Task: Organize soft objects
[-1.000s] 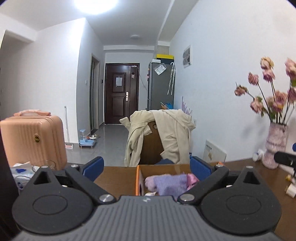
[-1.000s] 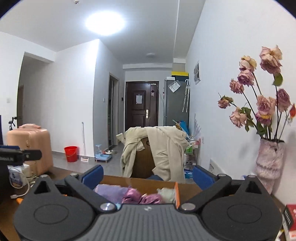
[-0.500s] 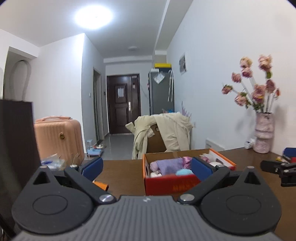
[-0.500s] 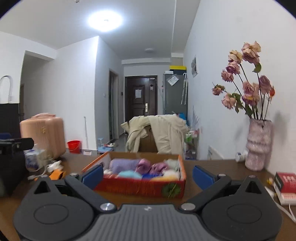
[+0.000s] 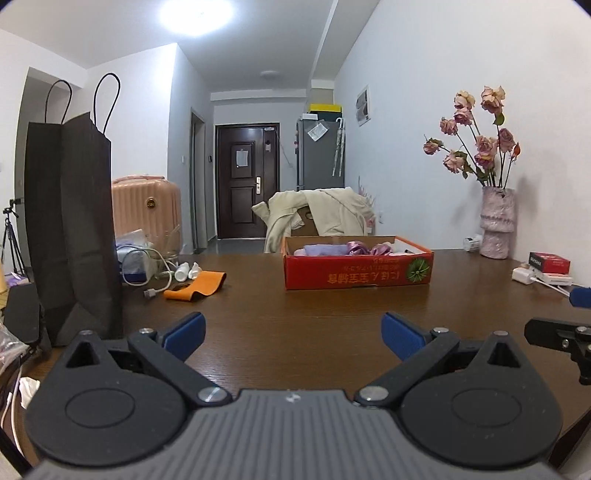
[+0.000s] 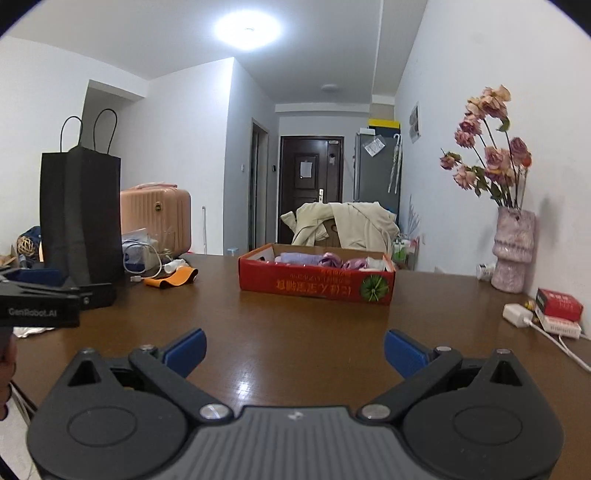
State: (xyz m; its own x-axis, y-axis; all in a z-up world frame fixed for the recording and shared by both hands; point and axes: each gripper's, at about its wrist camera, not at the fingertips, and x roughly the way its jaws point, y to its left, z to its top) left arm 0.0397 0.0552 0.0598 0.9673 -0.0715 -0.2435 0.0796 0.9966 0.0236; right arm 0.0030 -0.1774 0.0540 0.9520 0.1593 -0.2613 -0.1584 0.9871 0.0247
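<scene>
Both my claws, left (image 5: pixel 291 330) & right (image 6: pixel 293 349), gape wide, empty; box (image 5: pixel 357 271) sits far—overreaching could shove it off table (image 5: pixel 295 317).

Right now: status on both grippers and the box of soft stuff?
Left gripper open, empty. Right gripper open, empty. Red box of soft items ahead on table, untouched. Path to it clear.

A black paper bag (image 5: pixel 74 229) stands left; a flower vase (image 5: pixel 496 225) right.

White walls, bright ceiling light (image 5: pixel 195 14), dark door (image 5: pixel 245 181) beyond.
</scene>
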